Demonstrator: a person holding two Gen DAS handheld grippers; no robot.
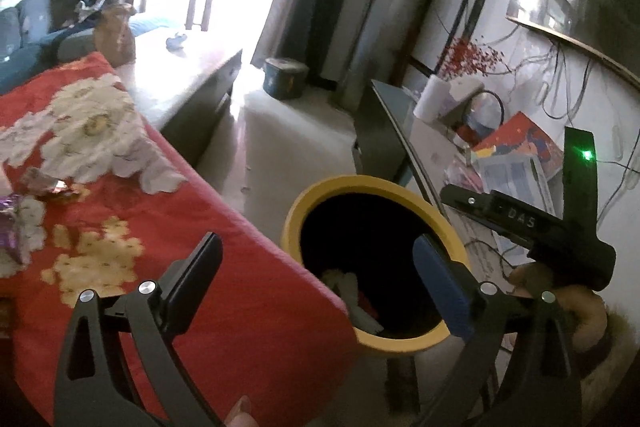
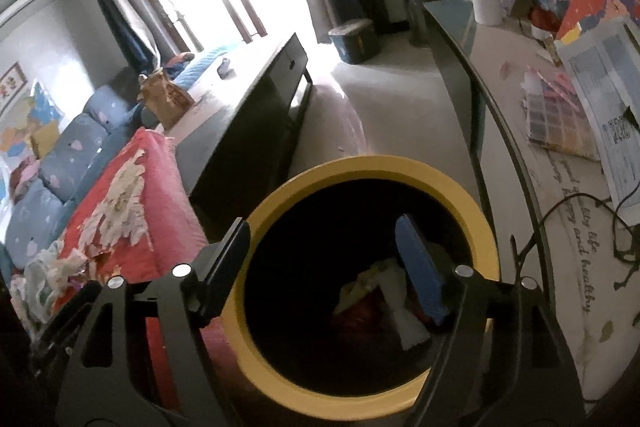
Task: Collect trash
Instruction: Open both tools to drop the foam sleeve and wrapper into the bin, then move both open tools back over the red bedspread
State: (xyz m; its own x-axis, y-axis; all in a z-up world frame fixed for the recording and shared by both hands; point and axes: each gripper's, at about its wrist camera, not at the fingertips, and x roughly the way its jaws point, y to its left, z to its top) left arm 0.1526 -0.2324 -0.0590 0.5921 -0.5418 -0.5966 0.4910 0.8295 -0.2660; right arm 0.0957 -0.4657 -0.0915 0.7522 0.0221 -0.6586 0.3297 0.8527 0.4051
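Bin (image 2: 486, 223), yellow-rimmed, dark inside, on the floor beside the red floral tabletop (image 1: 180, 211); crumpled trash (image 2: 384, 291), white, yellow and red, already at its bottom; left gripper (image 1: 316, 279) and right gripper (image 2: 320, 263) over it, jaws spread, nothing held; shiny purple wrappers (image 1: 44, 187) remain on the cloth; collection seems partly done.

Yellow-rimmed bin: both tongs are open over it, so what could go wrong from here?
1. The yellow-rimmed bin sits tight against the red floral cloth; swinging back may knock its rim.
2. The left tongs and right tongs crowd one opening and may collide.
3. Wrappers on the cloth could be swept off.
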